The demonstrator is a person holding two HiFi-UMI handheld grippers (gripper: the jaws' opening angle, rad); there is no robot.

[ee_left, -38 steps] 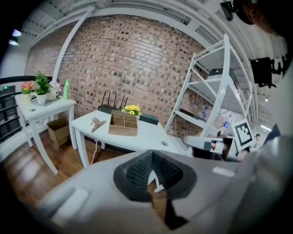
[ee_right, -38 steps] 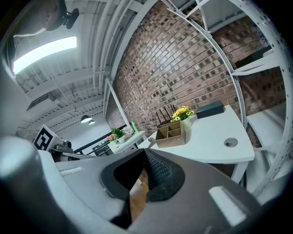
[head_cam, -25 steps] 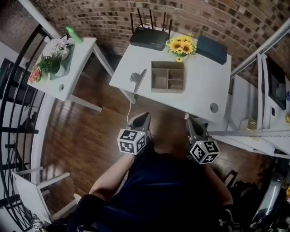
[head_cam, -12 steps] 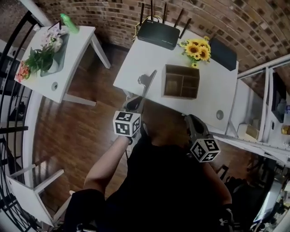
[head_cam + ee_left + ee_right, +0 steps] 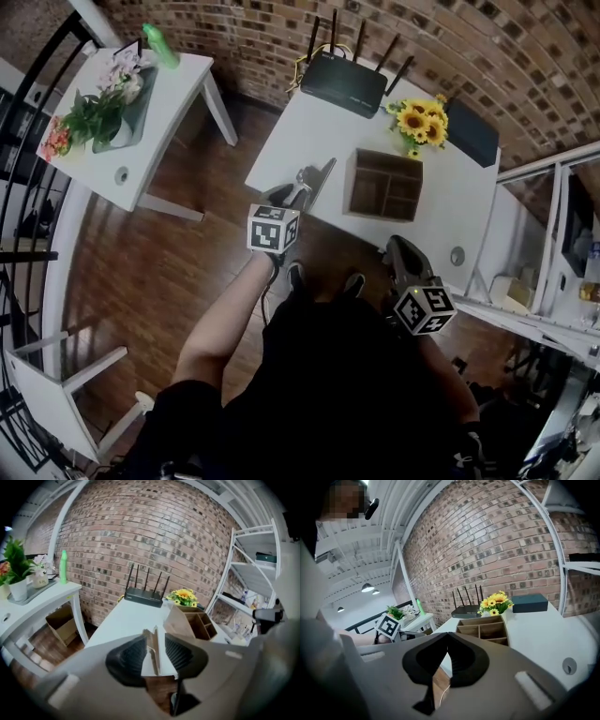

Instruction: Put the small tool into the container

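Here, the left hand-held gripper [image 5: 283, 195] is at the near edge of the white worktop [image 5: 309, 131]. Its jaws have just been opening and now stand apart. The small tool [image 5: 153, 649] sits in the gap between the ribbed pads [image 5: 129, 656], and neither pad presses on it. From this hand-held gripper the tool shows as a thin flat piece seen edge-on. It lies at the worktop's near edge, directly in front of the fingertips.

The container [image 5: 357, 183], an open wooden box divided into compartments, stands on the worktop ahead of the left hand-held gripper and to its right. It is apart from the tool.

The right hand-held gripper [image 5: 397, 246] is close to the worktop's near edge with its jaws together at the tips. The container is just ahead of it.

Beyond the container from both hand-held grippers are sunflowers [image 5: 422, 120], a black router [image 5: 349, 80] and a dark box [image 5: 473, 131], all near the brick wall [image 5: 253, 28]. Well off to the left of the left hand-held gripper, a side table [image 5: 164, 112] carries potted plants [image 5: 94, 112] and a green bottle [image 5: 159, 45].
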